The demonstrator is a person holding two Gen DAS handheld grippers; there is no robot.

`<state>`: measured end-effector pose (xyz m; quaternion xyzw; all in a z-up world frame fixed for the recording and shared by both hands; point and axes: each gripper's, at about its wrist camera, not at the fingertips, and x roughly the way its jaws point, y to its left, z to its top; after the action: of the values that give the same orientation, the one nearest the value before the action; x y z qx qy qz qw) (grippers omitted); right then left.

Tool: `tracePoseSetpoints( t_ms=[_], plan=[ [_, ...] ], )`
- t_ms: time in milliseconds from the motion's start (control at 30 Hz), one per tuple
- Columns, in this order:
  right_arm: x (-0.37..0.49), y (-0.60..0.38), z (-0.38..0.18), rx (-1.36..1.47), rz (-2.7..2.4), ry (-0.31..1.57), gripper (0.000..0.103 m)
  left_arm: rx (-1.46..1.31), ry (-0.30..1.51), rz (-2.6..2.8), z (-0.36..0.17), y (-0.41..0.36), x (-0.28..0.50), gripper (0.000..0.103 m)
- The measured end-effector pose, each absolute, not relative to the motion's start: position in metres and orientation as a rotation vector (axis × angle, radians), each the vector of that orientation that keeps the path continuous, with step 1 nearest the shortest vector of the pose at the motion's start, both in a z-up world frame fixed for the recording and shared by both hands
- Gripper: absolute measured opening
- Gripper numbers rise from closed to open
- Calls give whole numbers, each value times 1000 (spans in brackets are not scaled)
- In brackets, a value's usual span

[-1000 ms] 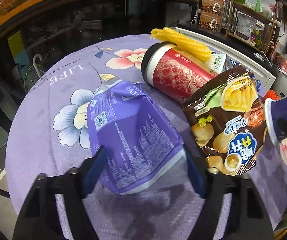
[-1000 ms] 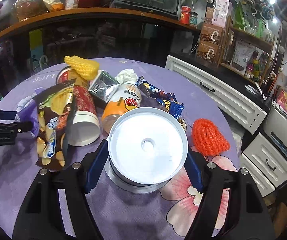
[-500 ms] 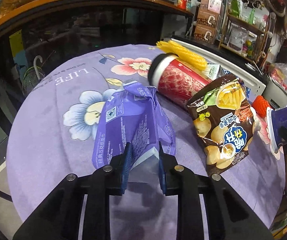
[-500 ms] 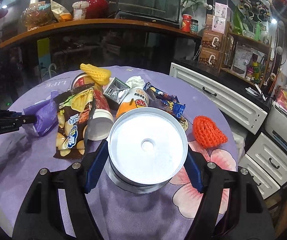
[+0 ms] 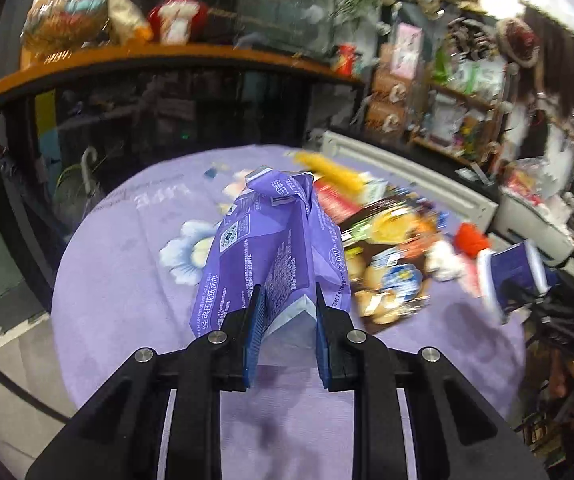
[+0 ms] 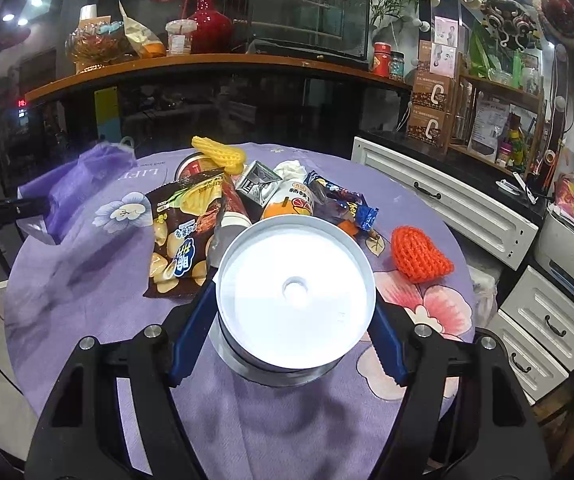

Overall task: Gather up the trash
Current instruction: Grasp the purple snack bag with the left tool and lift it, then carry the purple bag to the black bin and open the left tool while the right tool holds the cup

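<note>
My left gripper (image 5: 287, 300) is shut on the near end of a crumpled purple tissue-pack wrapper (image 5: 271, 240), which hangs above the purple floral tablecloth (image 5: 127, 288). The right wrist view shows that wrapper (image 6: 83, 184) raised at the left, off the cloth. My right gripper (image 6: 293, 300) is shut on a round can with a white lid (image 6: 271, 256); the same can looks blue-sided in the left wrist view (image 5: 515, 276). A pile of trash lies mid-table: a brown chip bag (image 6: 183, 232), a red cup tube (image 6: 229, 200), yellow foam netting (image 6: 219, 154) and a blue snack wrapper (image 6: 343, 204).
An orange foam net (image 6: 419, 256) lies alone at the table's right. A silver foil pack (image 6: 257, 184), an orange-labelled bottle (image 6: 291, 204) and white tissue (image 6: 291, 168) sit in the pile. White drawer cabinets (image 6: 467, 208) stand right; a dark counter with a wooden shelf (image 6: 207, 64) is behind.
The left jaws closed on the purple wrapper, then lifted it off the cloth and drew it back. The right gripper, still holding the can, pulled back from the pile a little.
</note>
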<state>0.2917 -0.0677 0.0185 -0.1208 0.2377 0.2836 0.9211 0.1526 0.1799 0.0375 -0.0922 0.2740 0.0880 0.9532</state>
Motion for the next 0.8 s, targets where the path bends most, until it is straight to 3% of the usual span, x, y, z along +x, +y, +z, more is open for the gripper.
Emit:
tracePoseSetpoints(
  t_ms=[367, 800],
  plan=[
    [269, -154, 30, -230, 452, 443, 71, -96, 517, -182, 61, 48, 191, 23],
    [291, -317, -8, -125, 97, 590, 71, 11, 702, -492, 7, -145, 288, 23]
  ],
)
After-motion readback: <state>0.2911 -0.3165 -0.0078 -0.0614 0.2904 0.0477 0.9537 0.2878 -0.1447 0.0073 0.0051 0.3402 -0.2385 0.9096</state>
